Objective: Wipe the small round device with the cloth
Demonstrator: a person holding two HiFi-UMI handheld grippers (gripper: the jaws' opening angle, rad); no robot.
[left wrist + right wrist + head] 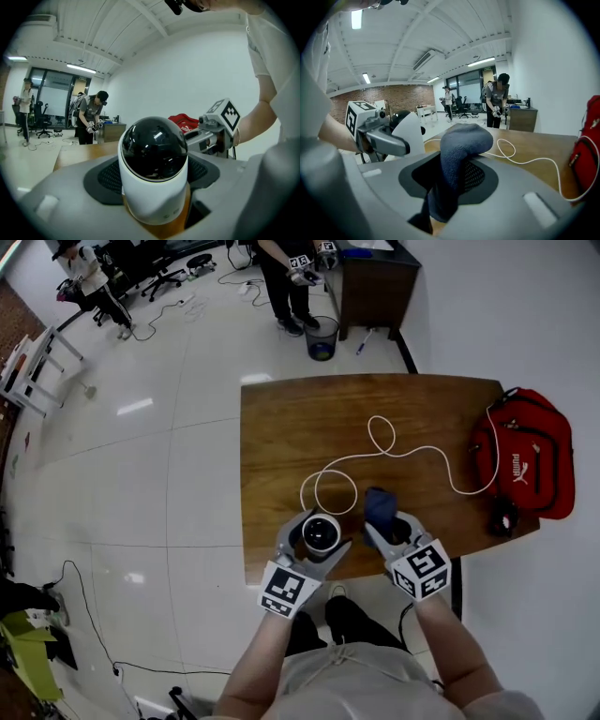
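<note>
The small round device is a white cylinder with a glossy black dome. It sits upright between the jaws of my left gripper, which is shut on its white body above the table's near edge. A dark blue cloth is bunched in my right gripper, just right of the device and apart from it. In the right gripper view the cloth hangs folded between the jaws, and the device shows at the left behind the left gripper.
The wooden table carries a looping white cable. A red bag and a small black object lie at its right end. A bin, a dark cabinet and a standing person are beyond the far edge.
</note>
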